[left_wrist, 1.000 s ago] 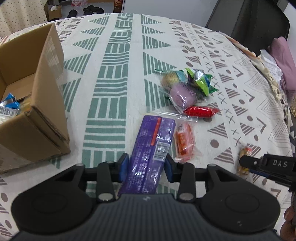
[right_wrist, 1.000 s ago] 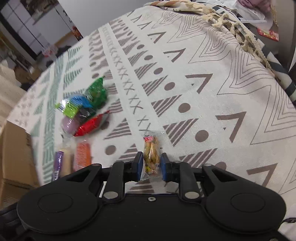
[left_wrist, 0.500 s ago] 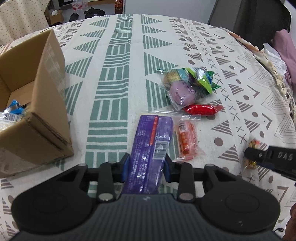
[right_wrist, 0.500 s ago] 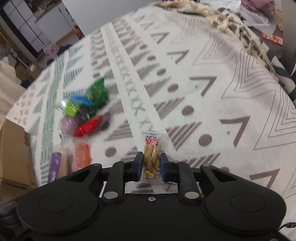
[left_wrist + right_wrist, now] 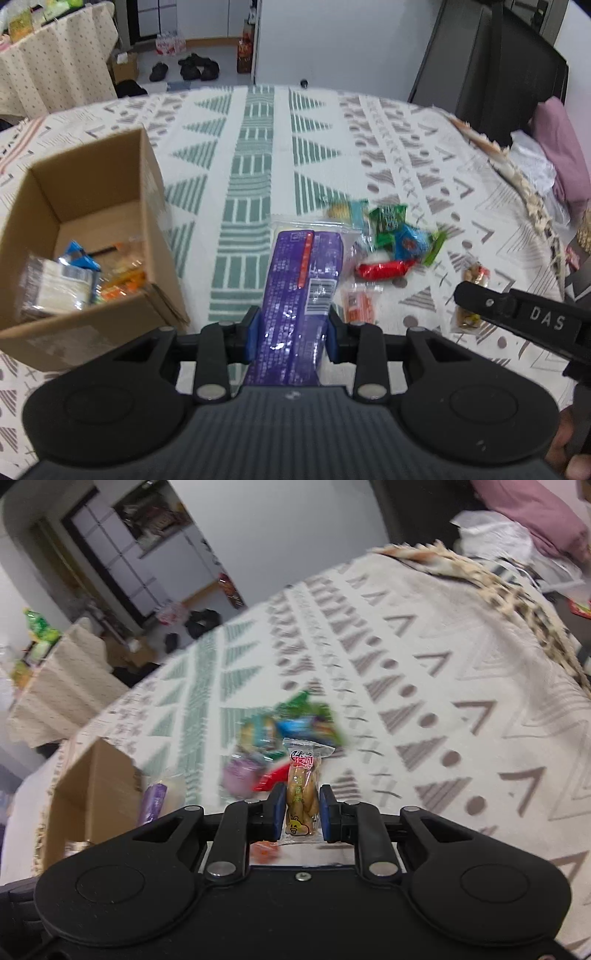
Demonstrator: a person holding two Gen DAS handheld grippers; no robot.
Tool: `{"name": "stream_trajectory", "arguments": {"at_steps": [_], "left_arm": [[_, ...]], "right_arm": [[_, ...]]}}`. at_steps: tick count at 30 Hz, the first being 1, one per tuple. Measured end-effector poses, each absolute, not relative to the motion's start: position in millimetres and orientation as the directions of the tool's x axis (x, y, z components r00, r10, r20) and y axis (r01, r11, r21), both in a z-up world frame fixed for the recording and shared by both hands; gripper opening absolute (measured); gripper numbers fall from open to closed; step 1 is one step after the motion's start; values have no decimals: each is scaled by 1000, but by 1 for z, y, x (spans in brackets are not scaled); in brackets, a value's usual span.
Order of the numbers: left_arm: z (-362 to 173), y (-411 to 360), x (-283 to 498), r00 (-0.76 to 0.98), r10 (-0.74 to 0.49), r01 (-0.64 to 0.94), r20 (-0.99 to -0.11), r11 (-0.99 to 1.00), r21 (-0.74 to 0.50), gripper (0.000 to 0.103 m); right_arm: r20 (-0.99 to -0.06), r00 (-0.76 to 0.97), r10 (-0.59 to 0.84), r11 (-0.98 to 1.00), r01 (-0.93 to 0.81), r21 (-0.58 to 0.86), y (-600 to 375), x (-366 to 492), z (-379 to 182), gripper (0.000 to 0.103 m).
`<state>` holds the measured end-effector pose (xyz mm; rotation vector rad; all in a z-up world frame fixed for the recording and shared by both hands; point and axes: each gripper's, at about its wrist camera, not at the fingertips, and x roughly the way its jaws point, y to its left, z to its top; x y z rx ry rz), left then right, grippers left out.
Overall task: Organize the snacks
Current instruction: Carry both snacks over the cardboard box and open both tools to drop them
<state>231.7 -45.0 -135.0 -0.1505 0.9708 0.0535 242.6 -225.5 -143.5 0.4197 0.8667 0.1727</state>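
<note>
My left gripper (image 5: 291, 338) is shut on a long purple snack pack (image 5: 301, 291) and holds it lifted above the table. An open cardboard box (image 5: 85, 236) with several snacks inside stands to its left. My right gripper (image 5: 299, 810) is shut on a small clear pack of yellow-brown snacks (image 5: 301, 786), also lifted; it shows in the left wrist view (image 5: 476, 275) as well. A pile of small wrapped snacks (image 5: 391, 230) lies on the patterned tablecloth, with a red one (image 5: 384, 269) and an orange one (image 5: 356, 304) nearest.
The cardboard box also shows at the left of the right wrist view (image 5: 92, 786). A dark chair (image 5: 487, 62) and pink fabric (image 5: 565, 158) sit past the table's right edge. Another cloth-covered table (image 5: 55, 59) stands far left.
Both grippers have risen from the table with their packs. The purple pack and the yellow-brown pack are now off the cloth, and the views tilt up toward the room.
</note>
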Motion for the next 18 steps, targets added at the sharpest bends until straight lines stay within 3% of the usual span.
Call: {"name": "stream_trajectory", "arguments": {"at_steps": [18], "left_arm": [[-67,16,202,670,76,-241,-739,963,-120,34]], "right_arm": [[-457,718,524,808,-249,534,-180,217,-99,19]]}}
